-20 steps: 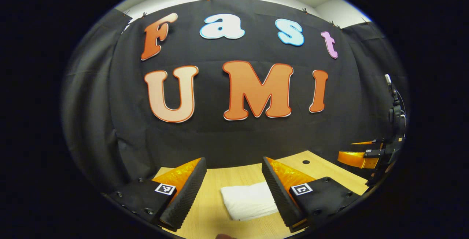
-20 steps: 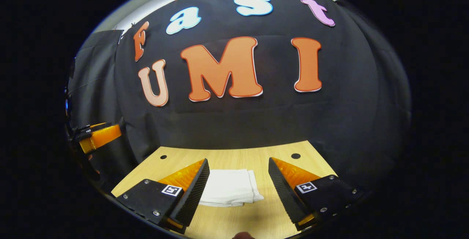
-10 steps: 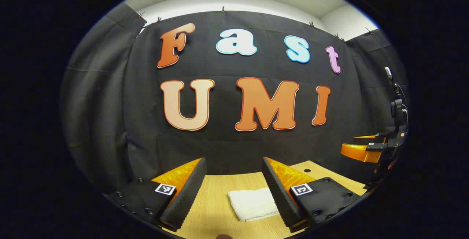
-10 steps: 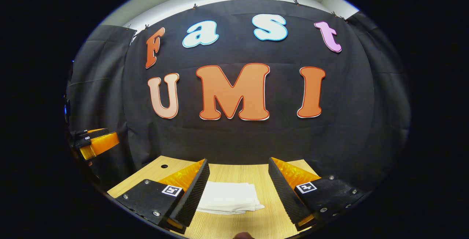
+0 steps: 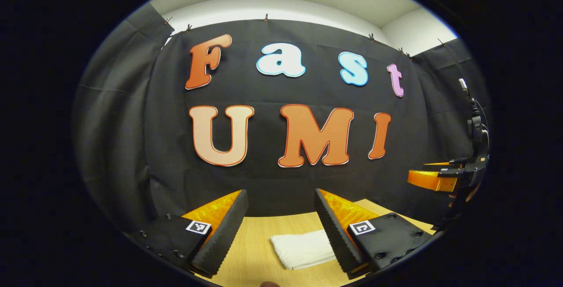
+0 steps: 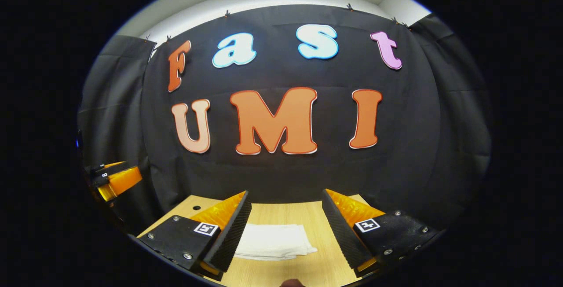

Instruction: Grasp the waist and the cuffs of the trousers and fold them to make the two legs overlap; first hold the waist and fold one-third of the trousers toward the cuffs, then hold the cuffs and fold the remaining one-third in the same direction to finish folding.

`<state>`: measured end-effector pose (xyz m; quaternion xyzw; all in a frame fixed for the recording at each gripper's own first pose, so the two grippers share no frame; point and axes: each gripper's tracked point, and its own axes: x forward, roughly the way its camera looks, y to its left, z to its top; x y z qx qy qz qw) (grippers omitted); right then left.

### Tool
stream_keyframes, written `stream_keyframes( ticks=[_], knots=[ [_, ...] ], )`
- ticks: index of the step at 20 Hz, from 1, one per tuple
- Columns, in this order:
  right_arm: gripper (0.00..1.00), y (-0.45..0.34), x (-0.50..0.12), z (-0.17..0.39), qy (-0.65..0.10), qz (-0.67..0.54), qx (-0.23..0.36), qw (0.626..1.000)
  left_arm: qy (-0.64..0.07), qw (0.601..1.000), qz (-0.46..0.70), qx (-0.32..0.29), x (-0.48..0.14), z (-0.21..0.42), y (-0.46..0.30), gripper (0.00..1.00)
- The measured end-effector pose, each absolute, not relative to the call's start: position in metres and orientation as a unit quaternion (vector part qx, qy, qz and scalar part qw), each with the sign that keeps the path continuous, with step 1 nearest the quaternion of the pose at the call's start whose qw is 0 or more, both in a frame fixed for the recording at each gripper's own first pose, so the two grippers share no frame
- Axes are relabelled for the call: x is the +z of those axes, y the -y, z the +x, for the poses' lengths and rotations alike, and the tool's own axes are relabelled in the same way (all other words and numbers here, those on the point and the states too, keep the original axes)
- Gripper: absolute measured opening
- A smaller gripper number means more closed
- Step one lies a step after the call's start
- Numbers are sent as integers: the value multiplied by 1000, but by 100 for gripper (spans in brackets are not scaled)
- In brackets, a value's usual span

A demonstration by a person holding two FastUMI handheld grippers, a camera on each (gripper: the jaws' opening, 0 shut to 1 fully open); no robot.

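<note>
A pale wooden table is standing against the booth's black cloth wall, with a strip of white room wall and ceiling showing above the cloth, where small clips are pinning its top edge. In the right gripper view a small dark round hole is sitting near the table's far left corner. The white trousers are lying on the table as a compact folded bundle with layered edges, flat and touched by nothing.

The left hand-held gripper is hovering above the table, aimed nearly level at the wall, its 2 fingers spread wide apart and gripping nothing; the bundle is lying below and between them, toward the right finger. The right hand-held gripper is hovering likewise, its fingers also well apart and empty, with the trousers below them, toward the left finger. Each gripper is appearing at the far edge of the other's view, raised clear of the table, the 2 held well apart.
</note>
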<state>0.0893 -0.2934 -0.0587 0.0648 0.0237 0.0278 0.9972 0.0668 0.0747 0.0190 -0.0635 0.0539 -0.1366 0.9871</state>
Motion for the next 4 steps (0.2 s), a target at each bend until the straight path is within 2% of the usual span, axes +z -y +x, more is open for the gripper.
stream_keyframes(
  ticks=[1, 4],
  knots=[
    [97, 296, -64, 83, -25, 58, 26, 998, -52, 988, -61, -135, 19, 63, -76, 96],
    [97, 295, -71, 65, -31, 35, 21, 999, -44, 989, -53, -130, 24, 54, -80, 98]
  ],
)
